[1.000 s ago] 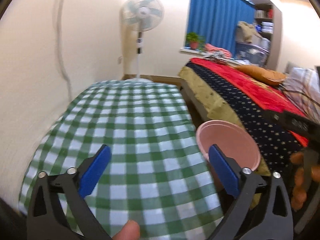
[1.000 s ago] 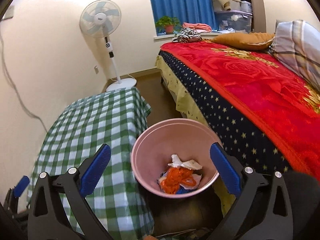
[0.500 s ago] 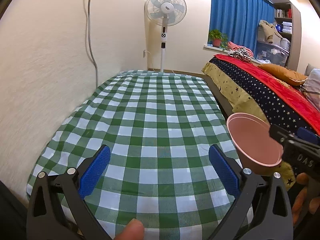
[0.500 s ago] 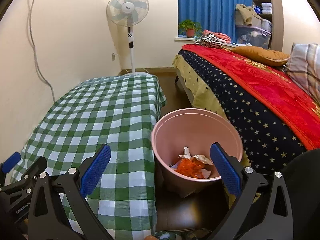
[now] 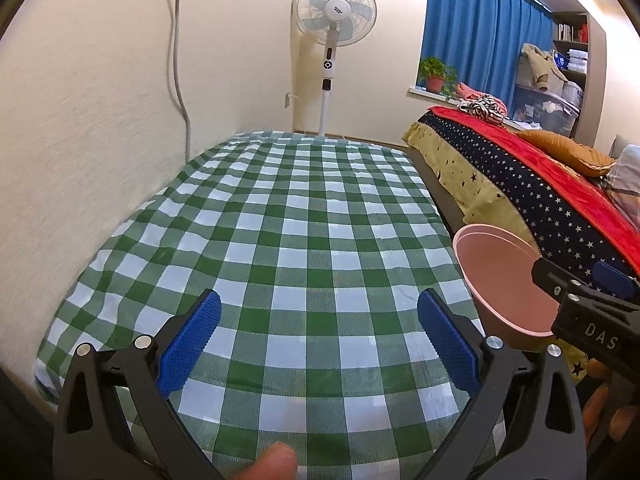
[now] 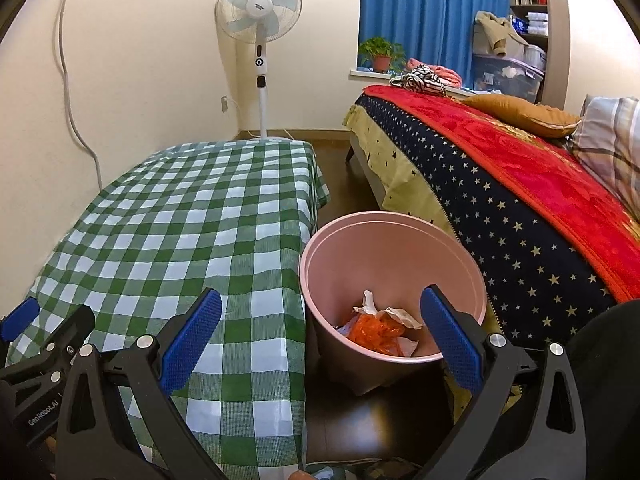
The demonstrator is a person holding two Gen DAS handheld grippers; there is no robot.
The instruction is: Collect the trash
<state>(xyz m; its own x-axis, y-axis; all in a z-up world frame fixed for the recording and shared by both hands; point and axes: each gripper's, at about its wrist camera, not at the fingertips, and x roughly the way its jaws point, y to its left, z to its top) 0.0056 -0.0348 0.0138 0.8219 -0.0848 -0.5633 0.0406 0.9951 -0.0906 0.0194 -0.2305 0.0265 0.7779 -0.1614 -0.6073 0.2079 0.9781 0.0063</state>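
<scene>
Below, trash (image 6: 380,326) lies in the pink bin (image 6: 390,240), just ahead of the right gripper (image 6: 320,334); both it and the left gripper (image 5: 318,334) are spread wide, empty.

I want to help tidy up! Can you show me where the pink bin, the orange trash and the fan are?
pink bin (image 6: 400,240): right wrist view, inner back wall.
orange trash (image 6: 372,334): right wrist view, middle of the crumpled orange piece.
fan (image 6: 259,8): right wrist view, centre of the head.

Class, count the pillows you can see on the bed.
2. An orange pillow lies on the red blanket near the bed's far end; a plaid pillow sits beside it at the right edge. Others may be out of frame.
</scene>
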